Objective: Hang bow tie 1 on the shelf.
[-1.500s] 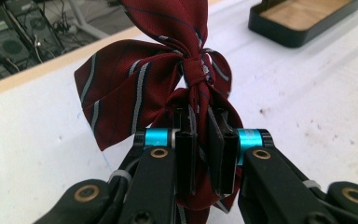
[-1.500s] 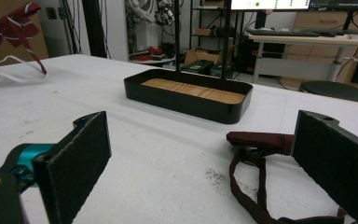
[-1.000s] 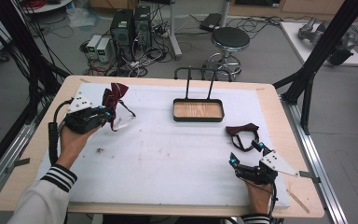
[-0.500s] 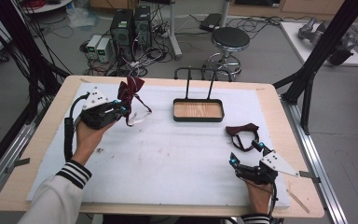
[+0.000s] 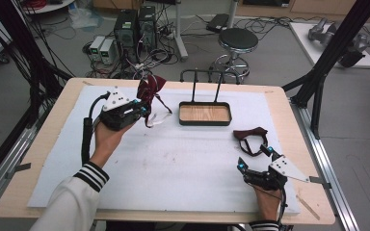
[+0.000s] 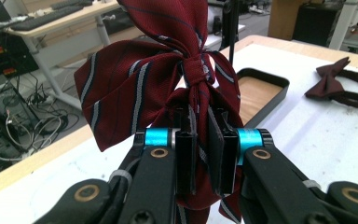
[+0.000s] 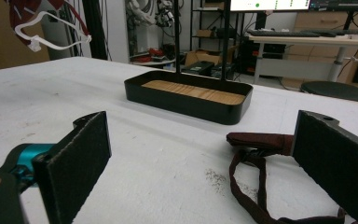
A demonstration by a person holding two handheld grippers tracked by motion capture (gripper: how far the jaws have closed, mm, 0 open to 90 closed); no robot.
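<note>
My left gripper (image 5: 143, 109) is shut on a dark red striped bow tie (image 5: 151, 91) and holds it above the white mat at the far left. In the left gripper view the pads (image 6: 186, 161) pinch the striped bow tie (image 6: 154, 84) just below its knot. Its white strap (image 5: 160, 118) hangs down loose. A plain maroon bow tie (image 5: 250, 136) with a strap lies flat on the mat at the right. My right gripper (image 5: 254, 159) rests open just in front of it, and in the right gripper view the maroon bow tie (image 7: 261, 142) lies between the spread jaws.
A black tray (image 5: 205, 121) with a wooden floor and an upright black rack (image 5: 205, 74) stands at the mat's back centre. The white mat (image 5: 173, 159) covers the wooden table (image 5: 289, 108). Beyond the far edge are a stool (image 5: 237, 41) and computers (image 5: 135, 24).
My left hand has carried the striped bow tie to the right and slightly up, toward the tray. The right gripper has not moved.
</note>
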